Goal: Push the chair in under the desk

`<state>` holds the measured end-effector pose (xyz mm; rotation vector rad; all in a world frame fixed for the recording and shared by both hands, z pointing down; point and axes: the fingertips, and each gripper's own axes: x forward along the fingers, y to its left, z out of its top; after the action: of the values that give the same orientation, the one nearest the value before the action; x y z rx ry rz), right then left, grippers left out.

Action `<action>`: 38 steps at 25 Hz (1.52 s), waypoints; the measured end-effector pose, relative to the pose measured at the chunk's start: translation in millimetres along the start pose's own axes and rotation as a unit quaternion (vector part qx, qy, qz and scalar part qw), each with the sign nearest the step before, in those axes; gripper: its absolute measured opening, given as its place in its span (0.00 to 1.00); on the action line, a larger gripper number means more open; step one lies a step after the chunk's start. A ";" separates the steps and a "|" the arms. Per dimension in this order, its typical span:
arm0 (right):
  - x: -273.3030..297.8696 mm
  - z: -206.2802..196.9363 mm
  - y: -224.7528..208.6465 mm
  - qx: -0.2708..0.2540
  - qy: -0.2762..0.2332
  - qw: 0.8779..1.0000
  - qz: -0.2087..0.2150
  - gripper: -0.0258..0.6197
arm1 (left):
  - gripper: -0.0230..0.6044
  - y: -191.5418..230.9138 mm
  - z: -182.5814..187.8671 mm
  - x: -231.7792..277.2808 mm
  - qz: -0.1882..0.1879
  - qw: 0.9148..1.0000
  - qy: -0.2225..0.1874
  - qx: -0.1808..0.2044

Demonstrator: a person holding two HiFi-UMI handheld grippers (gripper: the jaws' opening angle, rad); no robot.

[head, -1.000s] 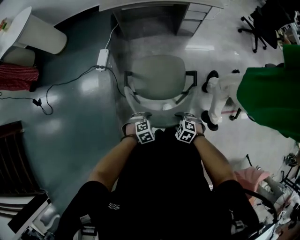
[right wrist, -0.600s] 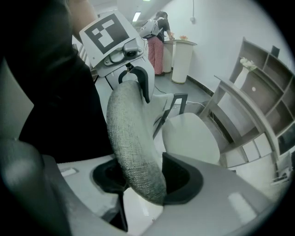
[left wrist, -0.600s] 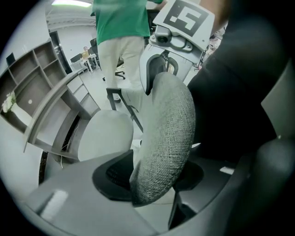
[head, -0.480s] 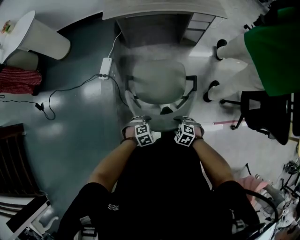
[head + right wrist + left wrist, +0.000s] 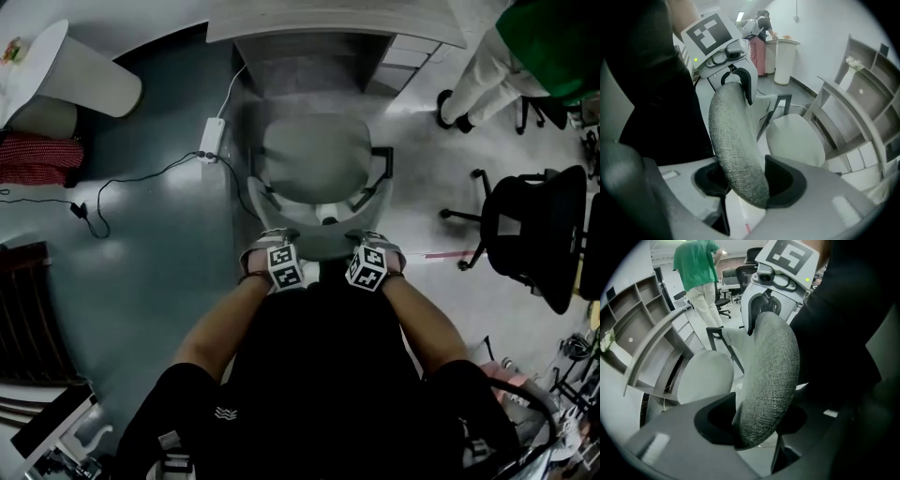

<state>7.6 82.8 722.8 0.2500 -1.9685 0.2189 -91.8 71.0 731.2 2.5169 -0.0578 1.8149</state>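
The chair (image 5: 314,159) is pale grey with a speckled weave. The left gripper (image 5: 279,236) and right gripper (image 5: 367,238) bear black-and-white square markers. The bystander's top (image 5: 553,37) is green.

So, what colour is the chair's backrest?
Grey, a speckled woven fabric; the backrest shows best in the left gripper view.

No legible txt, labels or nos. in any view
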 end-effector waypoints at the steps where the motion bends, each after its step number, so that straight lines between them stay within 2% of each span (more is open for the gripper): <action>1: 0.2 1.0 -5.1 0.000 0.000 1.000 0.000 0.35 | 0.37 5.1 0.6 0.1 0.000 1.000 0.001 0.000; 32: 5.6 25.0 -139.2 -0.010 0.000 1.000 0.022 0.35 | 0.36 140.2 18.2 8.6 0.004 1.000 0.017 -0.016; 38: -0.4 26.7 -167.7 -0.021 -0.006 0.999 0.028 0.35 | 0.36 164.3 30.8 7.5 -0.003 1.000 0.009 -0.006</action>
<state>30.3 -85.4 718.3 0.1698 -1.9921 0.2124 -68.8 -94.8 730.1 2.4902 -0.0598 1.8278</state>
